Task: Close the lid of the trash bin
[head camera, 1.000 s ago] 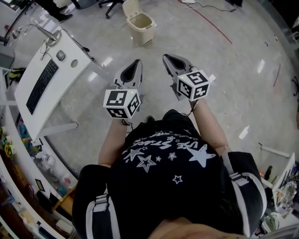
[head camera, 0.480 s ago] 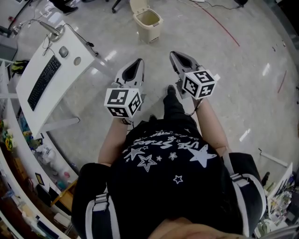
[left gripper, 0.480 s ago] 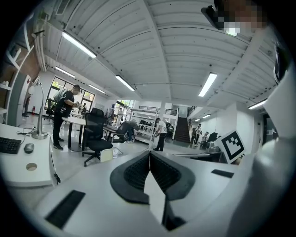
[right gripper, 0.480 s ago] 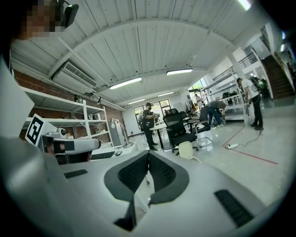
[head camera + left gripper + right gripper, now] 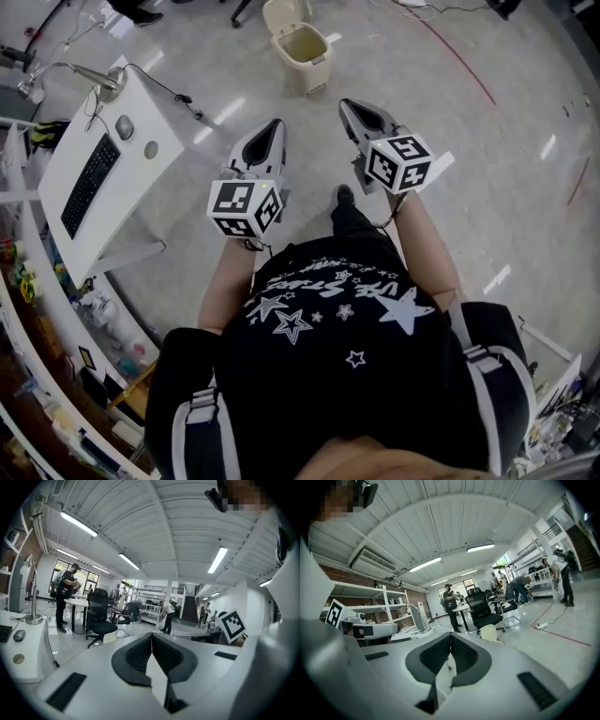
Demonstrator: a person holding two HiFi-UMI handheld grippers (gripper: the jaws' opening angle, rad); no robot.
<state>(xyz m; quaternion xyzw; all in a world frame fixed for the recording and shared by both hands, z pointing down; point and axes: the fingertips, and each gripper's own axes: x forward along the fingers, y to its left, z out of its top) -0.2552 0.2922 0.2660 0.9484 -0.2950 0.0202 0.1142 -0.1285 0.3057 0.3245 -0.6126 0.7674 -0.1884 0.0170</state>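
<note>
Left gripper (image 5: 273, 127): my jaws were pressed together, holding nothing.
Right gripper (image 5: 346, 105): mine too, closed and empty.
Trash bin (image 5: 307, 58): well ahead, untouched.

floor (image 5: 506, 187): glossy grey | trash bin (image 5: 309, 62): standing, lid (image 5: 279, 14) up | white desk (image 5: 112, 169): standing at left

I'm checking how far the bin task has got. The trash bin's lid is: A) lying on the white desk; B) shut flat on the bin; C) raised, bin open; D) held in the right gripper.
C: the trash bin shows its open inside, with the lid raised at its far side.
</note>
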